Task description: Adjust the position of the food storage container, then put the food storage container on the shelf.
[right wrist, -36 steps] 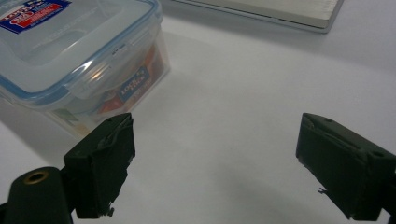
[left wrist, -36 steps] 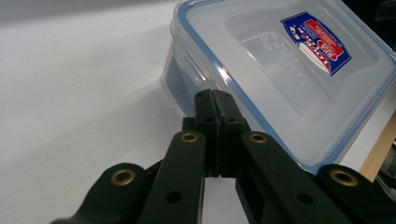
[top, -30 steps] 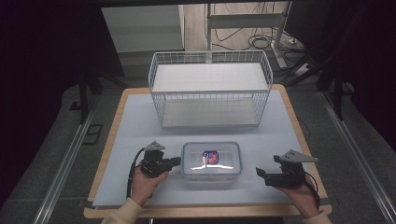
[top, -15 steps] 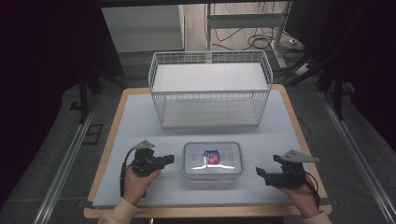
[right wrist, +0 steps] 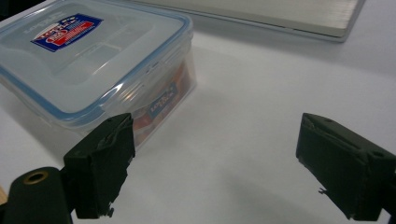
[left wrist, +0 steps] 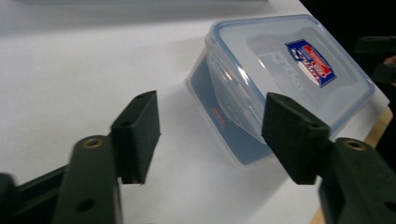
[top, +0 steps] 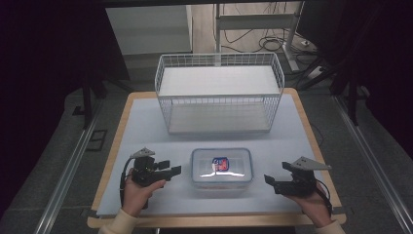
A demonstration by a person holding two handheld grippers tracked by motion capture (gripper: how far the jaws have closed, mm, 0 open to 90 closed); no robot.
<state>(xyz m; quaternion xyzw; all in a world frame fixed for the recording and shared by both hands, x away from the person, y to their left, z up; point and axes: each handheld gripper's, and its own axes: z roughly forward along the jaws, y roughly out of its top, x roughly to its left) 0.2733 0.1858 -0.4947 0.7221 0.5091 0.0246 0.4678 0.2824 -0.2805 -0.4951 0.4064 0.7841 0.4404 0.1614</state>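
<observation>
The left gripper (left wrist: 210,140) had its jaws spread wide with nothing between them; they pointed at the near end of the box (left wrist: 280,79), close to it but not touching. Seen from above, this gripper (top: 171,170) sat just left of the box (top: 221,168), held by the left hand (top: 139,192), with a cable looping behind it.

The right gripper (right wrist: 212,170) also stood wide and empty, its one jaw near the box (right wrist: 93,60) corner, the other well out over bare white surface. From above, that gripper (top: 270,181) lay a little apart from the box's right end, in the right hand (top: 311,202), a grey plate on top.

The box was a clear plastic one with a blue-rimmed lid shut on it and a red and blue label (left wrist: 310,56) on the lid. Something with print showed through its side; what it was could not be told. It rested flat on the white mat (top: 146,126) near the front edge of the table (top: 117,141), between the two grippers.

Behind it, well apart, stood a white wire basket (top: 219,92) with nothing seen inside. Dark floor and cables lay beyond the table.
</observation>
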